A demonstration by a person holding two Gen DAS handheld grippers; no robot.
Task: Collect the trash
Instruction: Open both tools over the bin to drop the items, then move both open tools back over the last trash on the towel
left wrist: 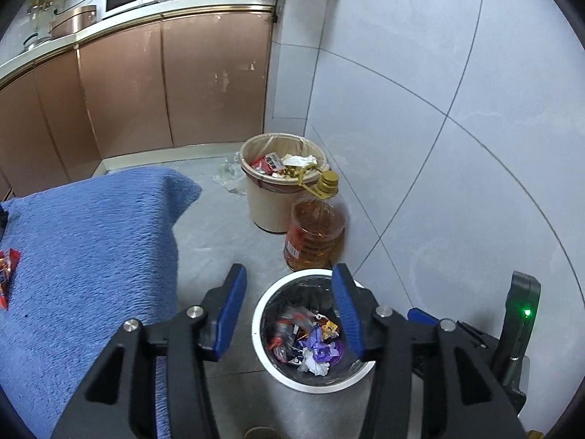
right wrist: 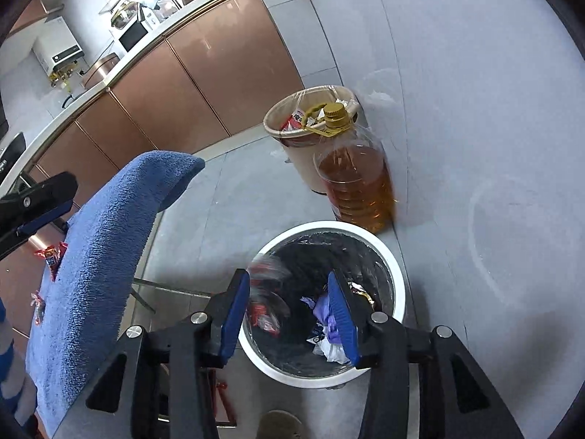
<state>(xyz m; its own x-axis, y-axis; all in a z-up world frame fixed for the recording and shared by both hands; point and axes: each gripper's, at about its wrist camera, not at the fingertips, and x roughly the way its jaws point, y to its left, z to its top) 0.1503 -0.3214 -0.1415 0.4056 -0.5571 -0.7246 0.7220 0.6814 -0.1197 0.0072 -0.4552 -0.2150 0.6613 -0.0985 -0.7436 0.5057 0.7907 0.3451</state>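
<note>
Grey floor tiles and copper-coloured kitchen cabinets [left wrist: 124, 84] frame the scene, with a white-rimmed bin [left wrist: 278, 376] standing on the floor right under both tools. Left gripper [left wrist: 289, 314] hangs above the bin's mouth, jaws apart, nothing between them. Right gripper [right wrist: 289, 314] hovers over the same bin, jaws apart too, and a blurred red-and-clear wrapper [right wrist: 265, 292] sits just off its left pad, over the black liner; contact I can't judge. Crumpled trash [left wrist: 310, 340] lies inside. Beside the bin stands an oil bottle [left wrist: 316, 230], and a blue towel [left wrist: 87, 248] carries more wrappers [left wrist: 7, 267].
</note>
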